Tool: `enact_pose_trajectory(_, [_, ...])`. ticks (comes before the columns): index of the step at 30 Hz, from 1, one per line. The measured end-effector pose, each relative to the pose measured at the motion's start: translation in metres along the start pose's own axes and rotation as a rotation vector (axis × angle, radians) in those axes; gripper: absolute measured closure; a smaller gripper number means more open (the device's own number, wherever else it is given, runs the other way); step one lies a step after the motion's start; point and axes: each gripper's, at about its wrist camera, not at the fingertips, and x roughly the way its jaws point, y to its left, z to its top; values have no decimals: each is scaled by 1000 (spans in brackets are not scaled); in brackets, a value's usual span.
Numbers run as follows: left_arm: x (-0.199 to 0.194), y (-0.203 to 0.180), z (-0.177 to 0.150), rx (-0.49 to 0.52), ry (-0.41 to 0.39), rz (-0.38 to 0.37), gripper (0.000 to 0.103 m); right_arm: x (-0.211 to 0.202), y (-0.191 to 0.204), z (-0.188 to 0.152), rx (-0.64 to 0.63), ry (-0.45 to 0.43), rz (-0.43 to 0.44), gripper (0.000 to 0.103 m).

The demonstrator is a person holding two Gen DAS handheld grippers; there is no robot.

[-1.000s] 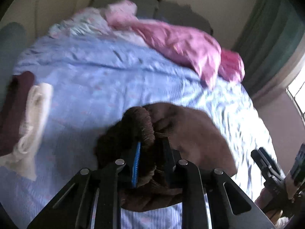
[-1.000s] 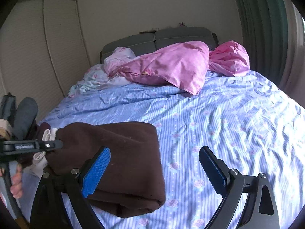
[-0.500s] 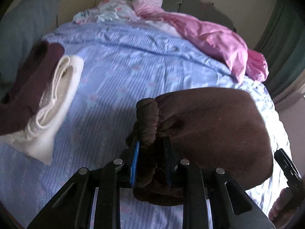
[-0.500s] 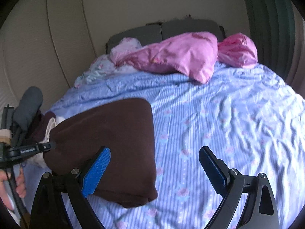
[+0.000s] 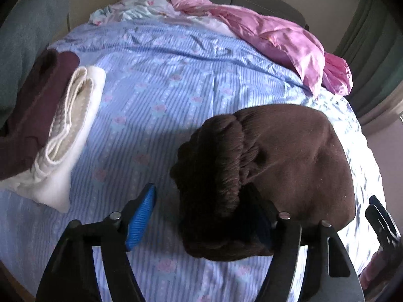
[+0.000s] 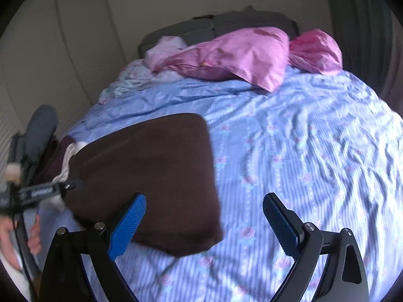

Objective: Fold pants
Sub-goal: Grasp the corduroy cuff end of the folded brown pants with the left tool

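The folded dark brown pants (image 5: 277, 166) lie on the blue striped bedsheet (image 5: 156, 95), waistband end toward me. My left gripper (image 5: 201, 216) is open; its jaws stand wide around the waistband end, right finger partly hidden by the cloth. In the right wrist view the pants (image 6: 151, 176) lie as a flat folded bundle at the left. My right gripper (image 6: 204, 222) is open and empty, to the right of the pants above the sheet. The left gripper also shows there (image 6: 50, 191), blurred.
A stack of folded clothes, maroon (image 5: 32, 115) and cream (image 5: 68, 130), lies at the bed's left edge. Pink pillows (image 6: 239, 55) and crumpled bedding lie at the head of the bed. A green curtain (image 5: 372, 50) hangs at the right.
My left gripper has opened and let go of the pants' waistband. The pants now rest on the sheet. The right gripper stays open.
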Motion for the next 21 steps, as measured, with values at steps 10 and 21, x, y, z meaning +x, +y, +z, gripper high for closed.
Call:
enact_pose_trajectory(10, [21,14,-20,-183,159,-195,36,-2,15,-5,-25,-7,14,7])
enact_pose_trajectory(21, [-15,-14,4,-16,-81,-140,76,9,-1,0,8,-7,-20,7])
